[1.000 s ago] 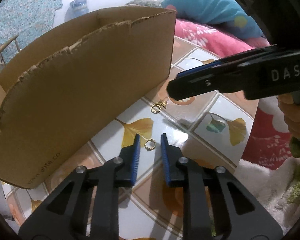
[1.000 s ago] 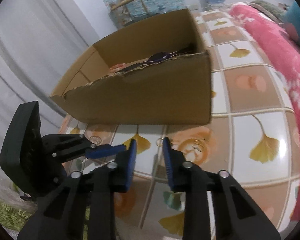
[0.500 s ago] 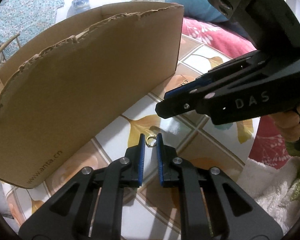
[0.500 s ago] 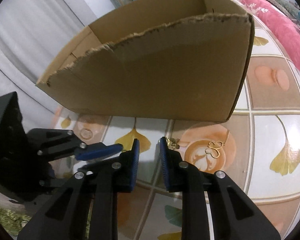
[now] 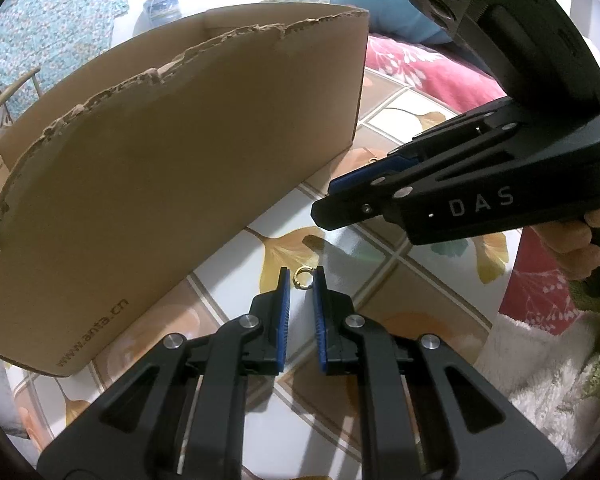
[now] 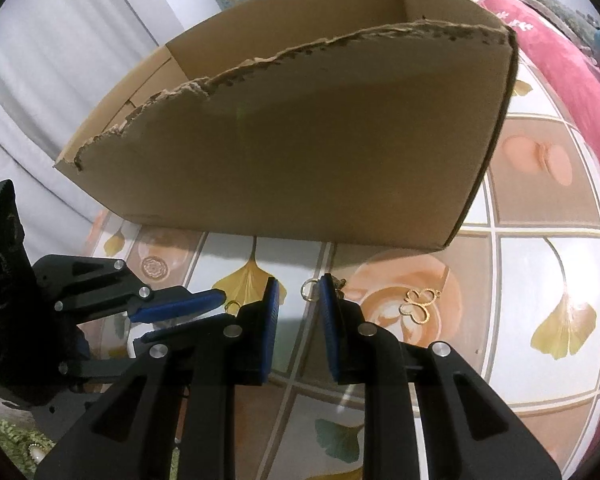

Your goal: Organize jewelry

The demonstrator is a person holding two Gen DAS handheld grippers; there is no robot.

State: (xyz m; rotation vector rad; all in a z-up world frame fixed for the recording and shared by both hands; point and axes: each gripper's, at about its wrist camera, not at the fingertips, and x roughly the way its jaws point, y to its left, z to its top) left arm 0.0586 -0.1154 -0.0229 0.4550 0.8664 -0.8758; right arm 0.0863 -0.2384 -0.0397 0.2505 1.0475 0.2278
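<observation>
**Closing in on two little gold rings at once, neither one lifted yet**

Quick update. A second ago the left gripper point(image 5: 300, 280) had its tongs clearly wider. Now they've pulled in to a narrow gap, with the small gold ring point(image 5: 302, 278) sitting right between the tips. The right gripper point(image 6: 298, 292) has dropped lower and closer, so the cardboard box point(image 6: 300, 152) fills way more of its view. Its tongs are still apart, with the second ring point(image 6: 309, 290) lying just inside one of them and nothing pressing on it.

Both rings are flat on the tiled surface point(image 6: 540, 272), in front of the box's near wall and toward the box's right-hand corner. My read is that this is the grab stage, and the drop into the box comes after. I'd guess the left is a step ahead.

Stuff I can't make out:
- Whether the left pads are actually biting the ring or just bracketing it. It's tiny and the gap on each side is hair-thin.
- The inside of the box. The torn near wall blocks the bottom from both cameras.
- A little gold charm bit point(image 6: 341, 283), mostly hidden behind a right finger.
- The person, since only a hand point(image 5: 580, 248) on the right grip shows.

A gold looped pendant point(image 6: 419, 305) lies off to the right, untouched.
</observation>
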